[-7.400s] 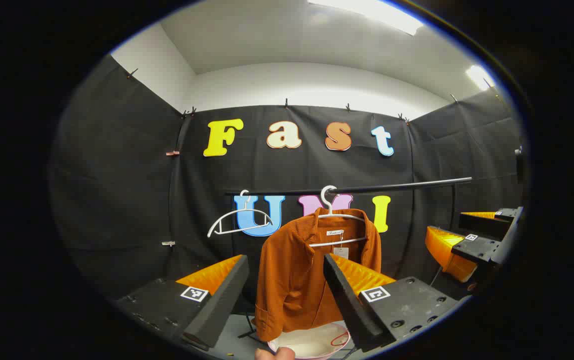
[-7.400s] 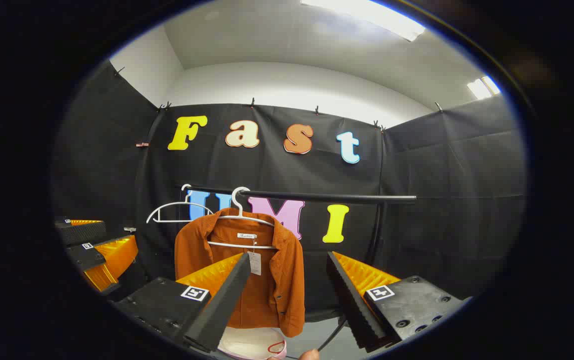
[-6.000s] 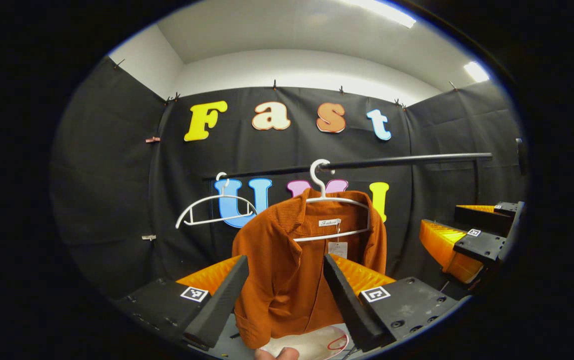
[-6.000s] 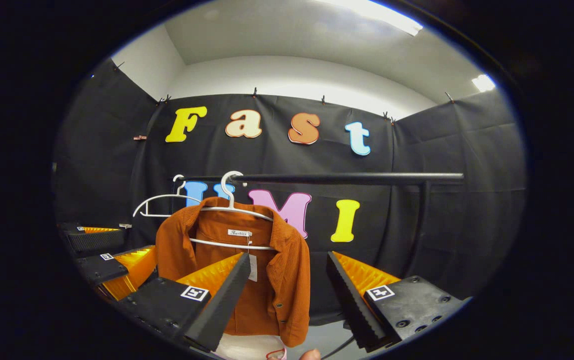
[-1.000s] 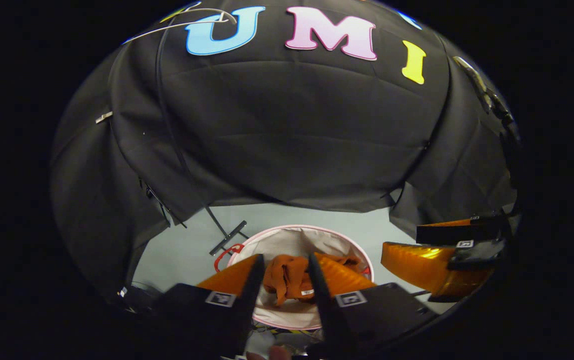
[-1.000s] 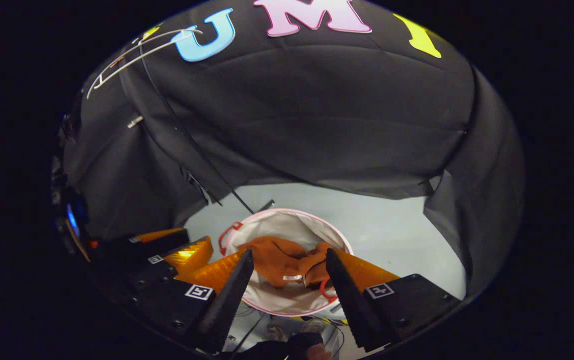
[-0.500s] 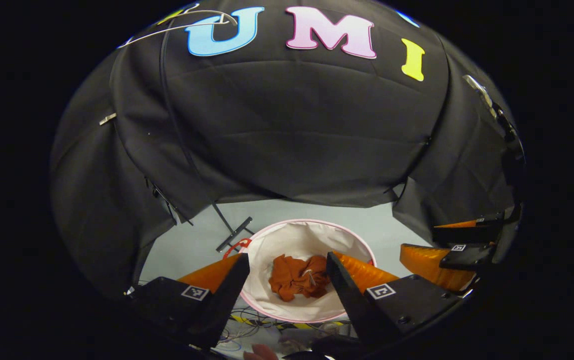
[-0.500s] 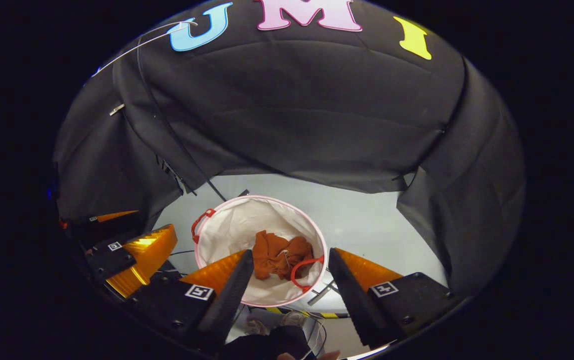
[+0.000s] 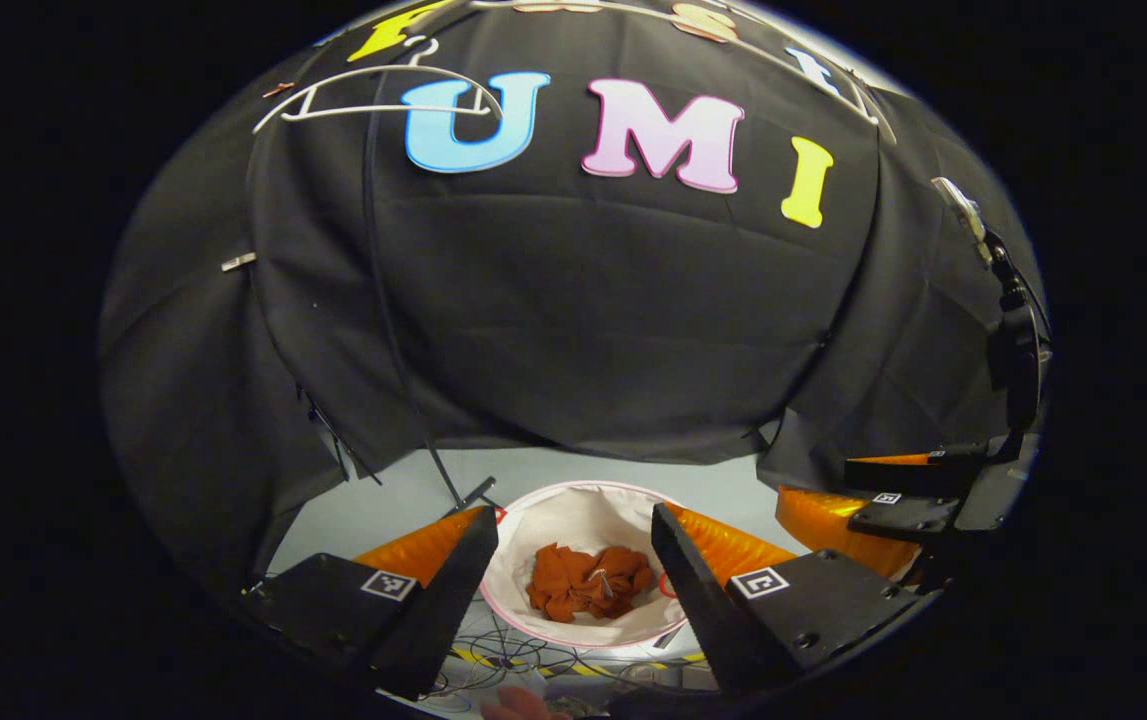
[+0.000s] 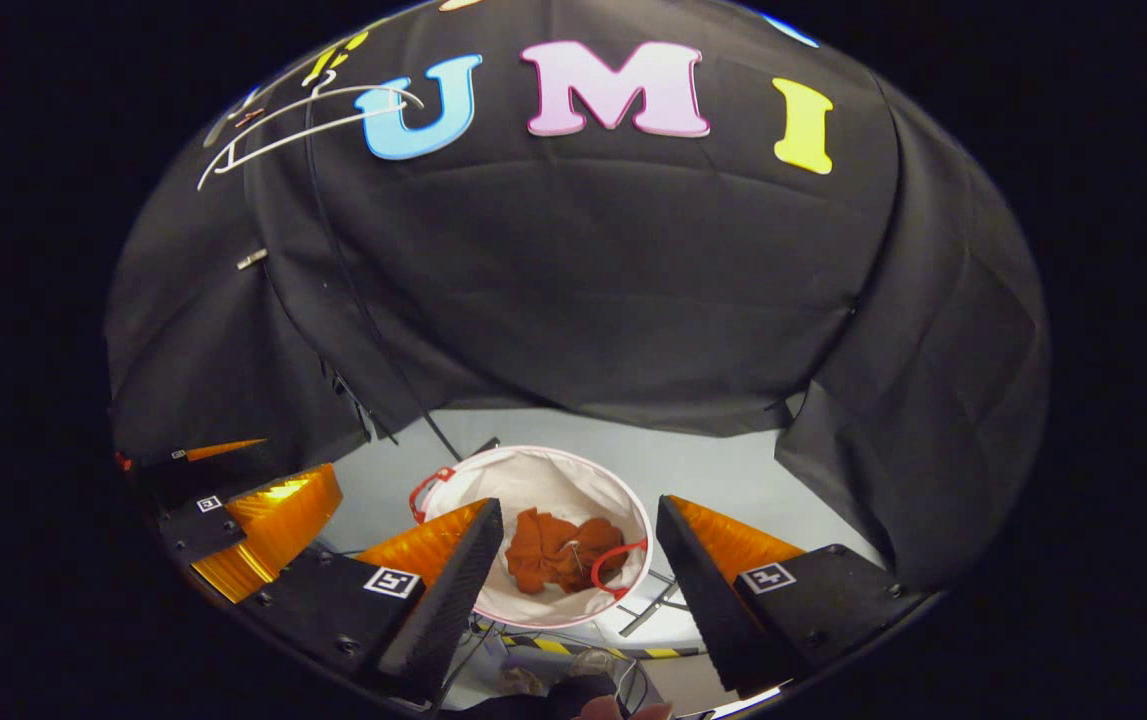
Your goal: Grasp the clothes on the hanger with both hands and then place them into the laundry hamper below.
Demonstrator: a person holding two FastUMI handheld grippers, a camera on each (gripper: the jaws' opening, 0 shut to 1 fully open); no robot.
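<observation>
Clothes (image 9: 588, 594) crumpled in laundry hamper (image 9: 573, 505), no clear long axis, both grippers' jaws wide, empty.

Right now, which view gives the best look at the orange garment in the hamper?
The left gripper view: the orange garment lies unobstructed inside the white hamper, between the open left gripper. In the right gripper view the garment also shows, but a red handle crosses its edge.

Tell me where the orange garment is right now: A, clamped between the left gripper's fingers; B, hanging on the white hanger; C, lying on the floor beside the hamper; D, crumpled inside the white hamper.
D: the orange garment lies bunched inside the white hamper.
</observation>
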